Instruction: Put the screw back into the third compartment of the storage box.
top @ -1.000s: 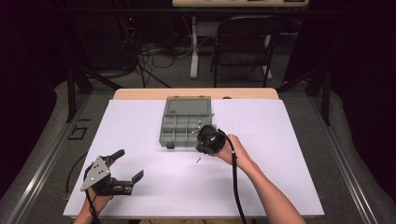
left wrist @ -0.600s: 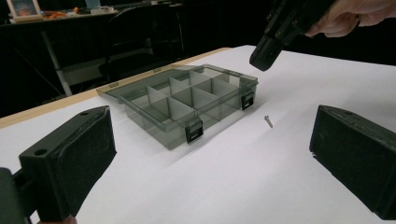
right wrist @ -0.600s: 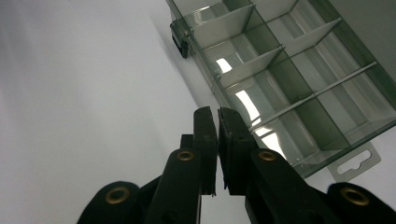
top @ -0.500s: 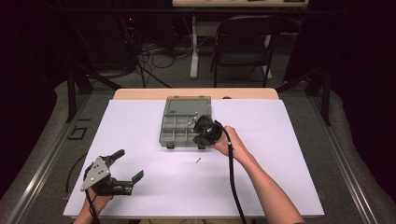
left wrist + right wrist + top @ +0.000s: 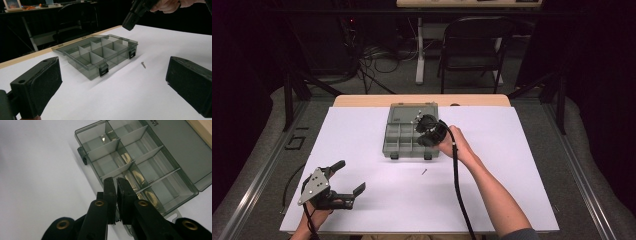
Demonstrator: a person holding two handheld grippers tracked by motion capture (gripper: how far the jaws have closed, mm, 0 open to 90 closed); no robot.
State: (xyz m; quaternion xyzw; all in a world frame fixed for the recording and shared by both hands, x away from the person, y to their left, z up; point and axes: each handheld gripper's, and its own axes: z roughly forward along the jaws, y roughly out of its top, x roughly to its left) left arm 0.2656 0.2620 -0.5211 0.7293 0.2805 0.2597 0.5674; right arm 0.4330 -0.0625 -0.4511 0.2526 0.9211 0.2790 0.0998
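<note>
Compartment box [image 5: 410, 134] sits toward the far middle of the white table [image 5: 522, 200], its lid swung flat open on the far side so every divided cell faces up, which I take to be why I have brought my right claw [image 5: 421, 125] over it. From the right gripper view the box [image 5: 140, 170] lies just beyond my jaws, and the cells look bare apart from glints on their floors; I cannot make out any part lying in them. My right jaws stand pressed nearly together with only a thin slit between them. Whether something tiny is pinched there I cannot tell, though the way I hold them tip-down over the right-hand cells would suit dropping a small piece in. One small screw [image 5: 424, 172] lies loose on the table just on the near side of the box, apart from its two front latches; in the left gripper view the screw [image 5: 143, 64] rests alone on the white surface. I judge it the likely next thing to go into the box. My left claw [image 5: 348, 176] rests well apart at the near left corner of the table, jaws spread wide and holding nothing, parked out of the way while the right hand [image 5: 453, 145] does the work.
</note>
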